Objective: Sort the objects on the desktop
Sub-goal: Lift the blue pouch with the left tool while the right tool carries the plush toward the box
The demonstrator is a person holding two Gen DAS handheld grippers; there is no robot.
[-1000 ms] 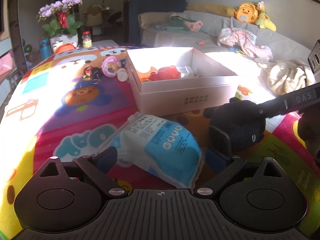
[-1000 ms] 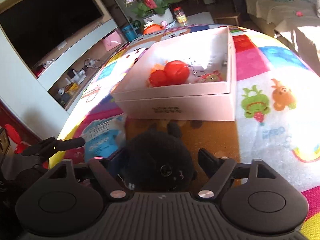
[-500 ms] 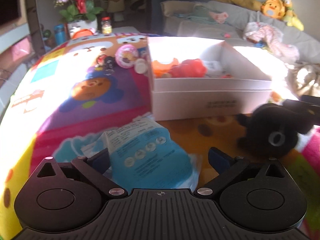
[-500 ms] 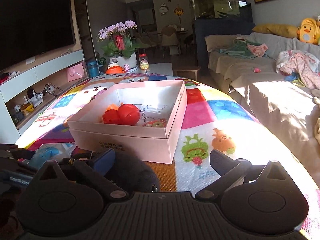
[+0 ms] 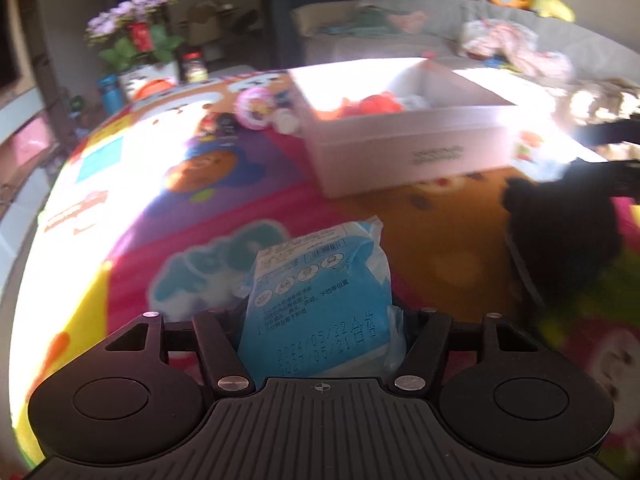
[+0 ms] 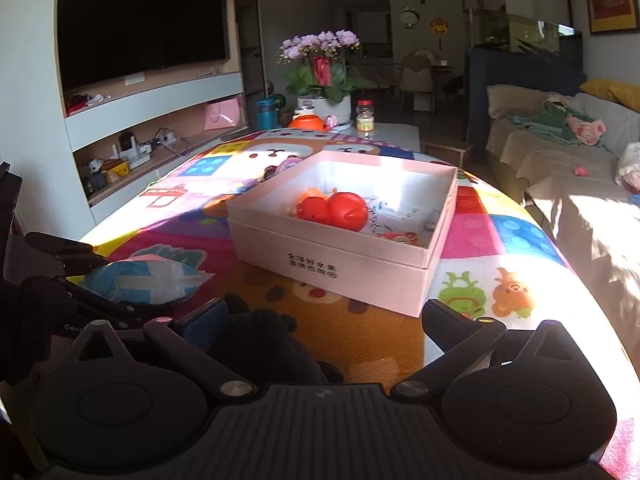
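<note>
1. Cartoon-print cloth in bright colours covers the worktop, which stands in a sunlit living room.
2. Nearest the left camera, the left claw is clenched on a blue pack, its fingers pressed against both sides of the pack.
3. Right claw is released, jaws spread wide; a black plush sits against its left finger, apart from the right finger.
4. From the left view the plush is just right of the pack, blurred.
5. Beyond both, mid-worktop, a white box lies open, with a red toy and a keychain inside.
6. Left of the box, near its far corner, are a pink round toy and a few small items, too blurred to name.
7. Past the worktop's far edge stand potted flowers and a jar.
8. Farther off are a TV on the left wall and a sofa at right.
</note>
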